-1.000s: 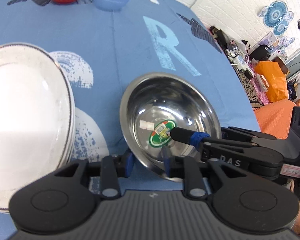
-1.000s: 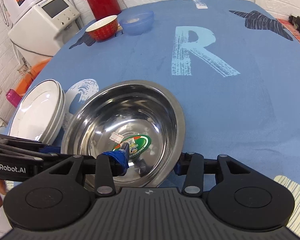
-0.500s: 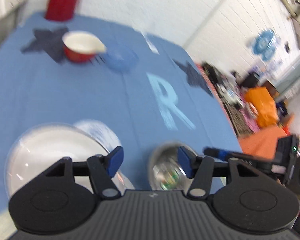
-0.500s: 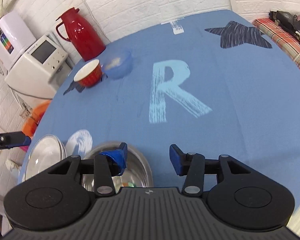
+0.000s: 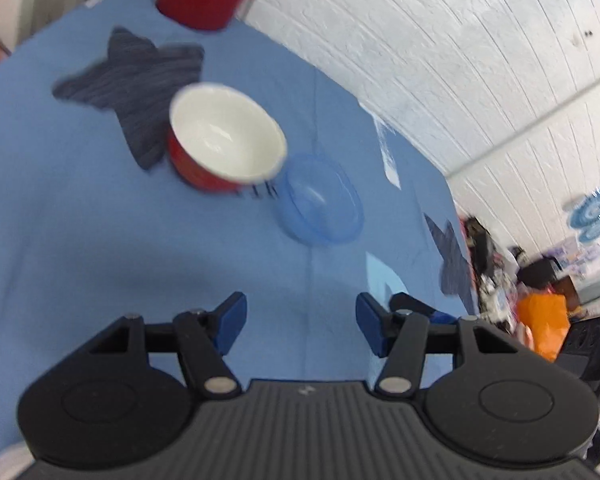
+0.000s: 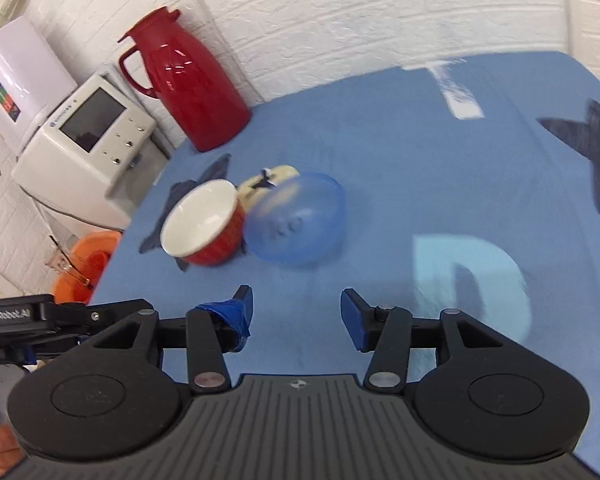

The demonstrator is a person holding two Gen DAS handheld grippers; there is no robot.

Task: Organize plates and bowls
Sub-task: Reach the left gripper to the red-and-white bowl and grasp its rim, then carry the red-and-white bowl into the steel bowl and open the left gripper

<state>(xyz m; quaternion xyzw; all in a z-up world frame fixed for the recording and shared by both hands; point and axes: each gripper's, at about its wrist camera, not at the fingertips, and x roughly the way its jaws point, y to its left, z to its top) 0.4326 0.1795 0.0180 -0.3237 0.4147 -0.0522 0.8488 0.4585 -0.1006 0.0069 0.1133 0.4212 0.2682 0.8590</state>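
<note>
Ahead of both spread jaws sit red bowl [image 5: 224,140] and blue bowl [image 6: 296,220].

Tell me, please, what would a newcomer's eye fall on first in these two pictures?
The bright red jug at the far edge of the blue tablecloth, against the white brick wall. In front of it stand a red bowl with a white inside and a translucent blue bowl, close together. Nearest, both grippers, left and right, are open and empty.

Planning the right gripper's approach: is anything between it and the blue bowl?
No. In the right wrist view only bare blue cloth lies between the open right gripper and the blue bowl.
</note>
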